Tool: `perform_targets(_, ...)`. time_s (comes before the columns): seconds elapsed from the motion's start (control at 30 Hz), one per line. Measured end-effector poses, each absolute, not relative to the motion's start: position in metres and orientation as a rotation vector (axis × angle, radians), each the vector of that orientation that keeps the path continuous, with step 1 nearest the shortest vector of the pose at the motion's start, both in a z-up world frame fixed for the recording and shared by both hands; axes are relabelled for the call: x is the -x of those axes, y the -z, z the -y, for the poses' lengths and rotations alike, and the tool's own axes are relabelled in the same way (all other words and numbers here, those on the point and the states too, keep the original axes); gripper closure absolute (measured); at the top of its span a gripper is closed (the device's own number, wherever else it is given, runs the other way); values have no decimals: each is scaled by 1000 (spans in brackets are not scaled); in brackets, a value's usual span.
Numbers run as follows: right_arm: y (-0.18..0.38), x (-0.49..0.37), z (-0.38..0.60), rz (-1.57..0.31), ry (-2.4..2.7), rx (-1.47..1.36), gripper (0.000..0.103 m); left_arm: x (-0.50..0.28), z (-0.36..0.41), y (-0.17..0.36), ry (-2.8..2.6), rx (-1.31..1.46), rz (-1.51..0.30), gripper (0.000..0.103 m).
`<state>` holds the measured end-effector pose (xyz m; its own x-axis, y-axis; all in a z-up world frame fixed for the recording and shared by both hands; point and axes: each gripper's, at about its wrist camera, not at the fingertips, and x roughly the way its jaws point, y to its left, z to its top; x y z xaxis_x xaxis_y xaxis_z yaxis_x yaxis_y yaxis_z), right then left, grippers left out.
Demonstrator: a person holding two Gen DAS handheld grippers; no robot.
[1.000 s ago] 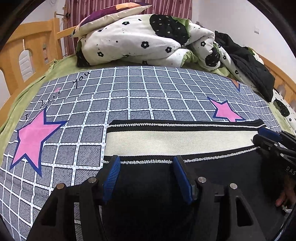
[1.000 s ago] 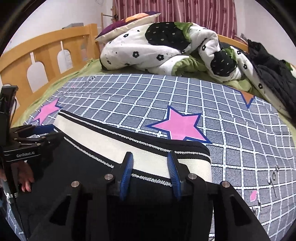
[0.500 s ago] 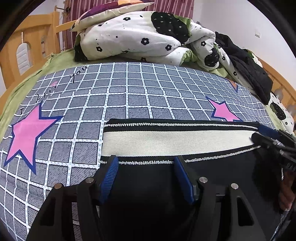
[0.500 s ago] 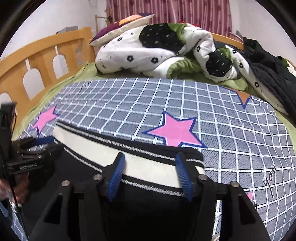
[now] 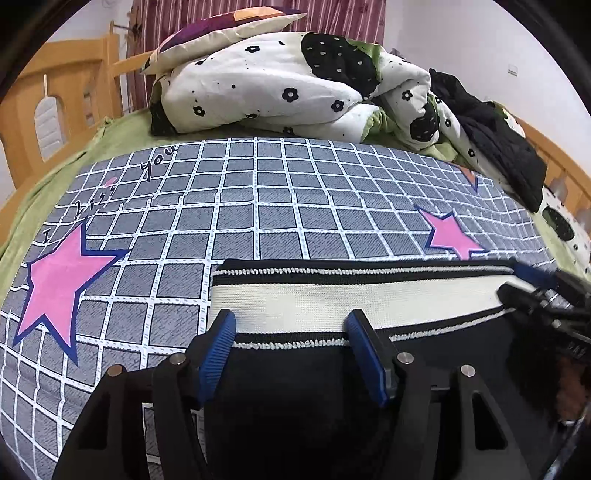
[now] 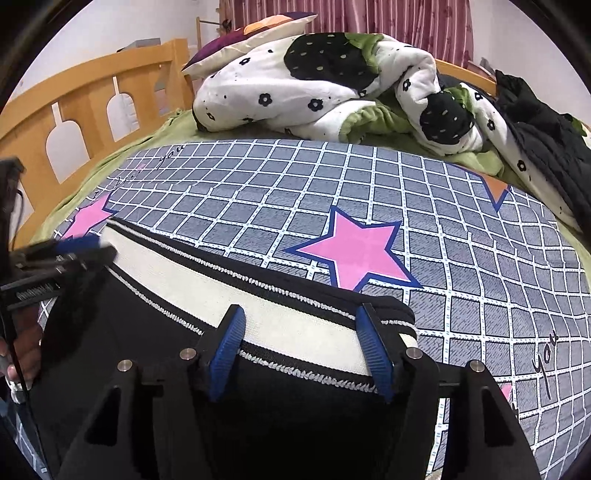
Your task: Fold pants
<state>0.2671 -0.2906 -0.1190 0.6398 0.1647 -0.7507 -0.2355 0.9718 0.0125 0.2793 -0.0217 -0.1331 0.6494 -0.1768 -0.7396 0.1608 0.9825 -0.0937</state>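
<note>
Black pants (image 5: 295,398) with a wide cream waistband (image 5: 354,299) lie flat on the checked bedspread (image 5: 258,199). My left gripper (image 5: 291,332) is open over the waistband's left end, blue pads apart. My right gripper (image 6: 303,328) is open over the waistband's right end (image 6: 280,317), its right pad near the band's corner. Each gripper shows at the edge of the other's view: the right one (image 5: 546,299) and the left one (image 6: 55,258). Neither holds cloth.
A bunched white flowered duvet (image 5: 288,85) and a pillow (image 5: 221,29) lie at the head of the bed. A black garment (image 5: 502,147) lies at the right. A wooden headboard (image 6: 81,110) runs along the left side.
The right gripper's jaws have opened wider and let go of the waistband. Both grippers have shifted slightly forward over the band. The pants stay flat.
</note>
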Motion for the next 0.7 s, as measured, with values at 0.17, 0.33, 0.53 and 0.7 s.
perform_targets(0.17,122,-265,291,-827,-227,97,40,-279,21,134,204,32,-847,42)
perform_targets(0.33,124,-268,296,-835,-235,69,40,-274,26,133,213,-13,-875,40)
perform_targets(0.53,116,-265,303,-855,-257,26,41,-248,28,129,222,-33,-914,41)
perform_targets(0.7,99,-235,304,-887,-269,12,41,-216,23,120,247,19,-942,41)
